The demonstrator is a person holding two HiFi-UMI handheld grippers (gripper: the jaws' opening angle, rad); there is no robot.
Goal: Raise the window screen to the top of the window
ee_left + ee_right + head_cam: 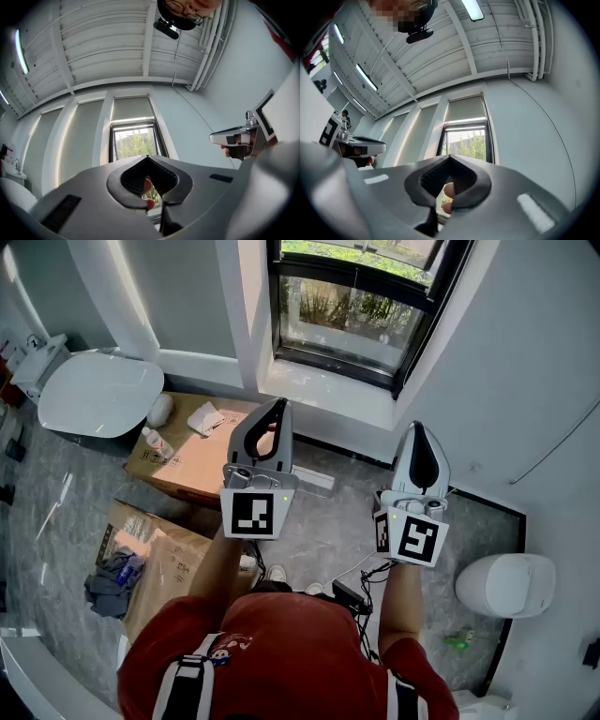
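The left claw (278,404) and the right claw (419,427) are both clenched on nothing. They are side by side before the window (361,306), not touching it. The window screen (464,110) covers the window's upper part.

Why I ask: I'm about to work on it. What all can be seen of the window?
The window is tall and narrow, with a dark frame that looks like metal. It is set into a white wall above a white sill. A dark crossbar divides the clear glass, and green plants show outside. A pale grey screen covers its upper part, and the glass below is uncovered. Nothing is seen touching it.
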